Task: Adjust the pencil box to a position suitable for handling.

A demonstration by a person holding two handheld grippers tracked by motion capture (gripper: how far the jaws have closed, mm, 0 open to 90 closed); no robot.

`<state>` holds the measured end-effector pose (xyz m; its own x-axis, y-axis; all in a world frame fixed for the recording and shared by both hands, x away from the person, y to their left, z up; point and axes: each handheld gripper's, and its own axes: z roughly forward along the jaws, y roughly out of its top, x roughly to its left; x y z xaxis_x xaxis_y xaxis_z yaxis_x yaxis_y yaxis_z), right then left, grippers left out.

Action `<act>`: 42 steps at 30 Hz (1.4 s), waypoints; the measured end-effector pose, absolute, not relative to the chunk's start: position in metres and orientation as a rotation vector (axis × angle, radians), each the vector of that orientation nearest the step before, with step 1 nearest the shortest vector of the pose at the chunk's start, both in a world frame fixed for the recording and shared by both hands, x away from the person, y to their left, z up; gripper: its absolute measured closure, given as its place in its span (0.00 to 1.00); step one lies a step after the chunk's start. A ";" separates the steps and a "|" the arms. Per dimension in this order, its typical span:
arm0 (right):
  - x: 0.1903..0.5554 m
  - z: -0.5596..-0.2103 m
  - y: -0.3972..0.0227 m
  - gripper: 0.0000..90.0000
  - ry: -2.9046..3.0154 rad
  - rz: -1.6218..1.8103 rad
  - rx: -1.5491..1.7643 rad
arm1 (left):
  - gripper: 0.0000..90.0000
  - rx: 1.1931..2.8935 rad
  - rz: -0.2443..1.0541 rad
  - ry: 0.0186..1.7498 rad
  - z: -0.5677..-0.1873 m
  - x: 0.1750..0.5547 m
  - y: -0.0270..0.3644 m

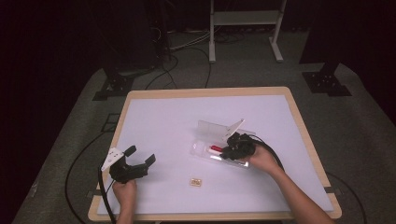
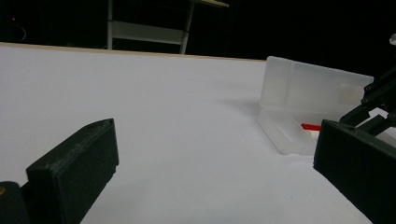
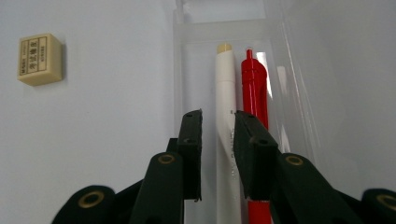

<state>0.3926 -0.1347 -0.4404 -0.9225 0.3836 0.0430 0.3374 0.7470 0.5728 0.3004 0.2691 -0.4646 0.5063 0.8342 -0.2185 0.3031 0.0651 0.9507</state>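
Note:
A clear plastic pencil case [image 1: 204, 150] lies open right of the table's middle, its lid [image 2: 317, 88] standing upright. Inside it a white pen [image 3: 225, 84] and a red pen [image 3: 254, 84] lie side by side. My right gripper [image 3: 218, 116] reaches into the case with its jaws either side of the white pen; a gap shows on one side, so the pads do not press it. A small cream eraser [image 1: 195, 181] sits on the table in front of the case. My left gripper [image 1: 140, 155] rests open at the front left, with nothing between its jaws.
The white table top [image 1: 187, 112] has a wooden rim. A white metal stand [image 1: 245, 18] is on the floor beyond the far edge, and cables run across the carpet to the left.

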 end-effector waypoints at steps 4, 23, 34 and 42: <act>0.390 -0.438 -0.136 0.77 2.857 0.929 0.582 | 0.00 1.505 0.534 1.031 -0.465 0.301 0.269; 0.369 -0.420 -0.133 0.62 2.845 0.986 0.523 | 0.00 1.504 0.533 1.032 -0.465 0.301 0.268; 0.359 -0.415 -0.126 0.56 2.860 1.023 0.495 | 0.00 1.506 0.533 1.032 -0.465 0.301 0.268; 0.355 -0.416 -0.121 0.55 2.875 1.045 0.471 | 0.00 1.505 0.532 1.033 -0.465 0.301 0.268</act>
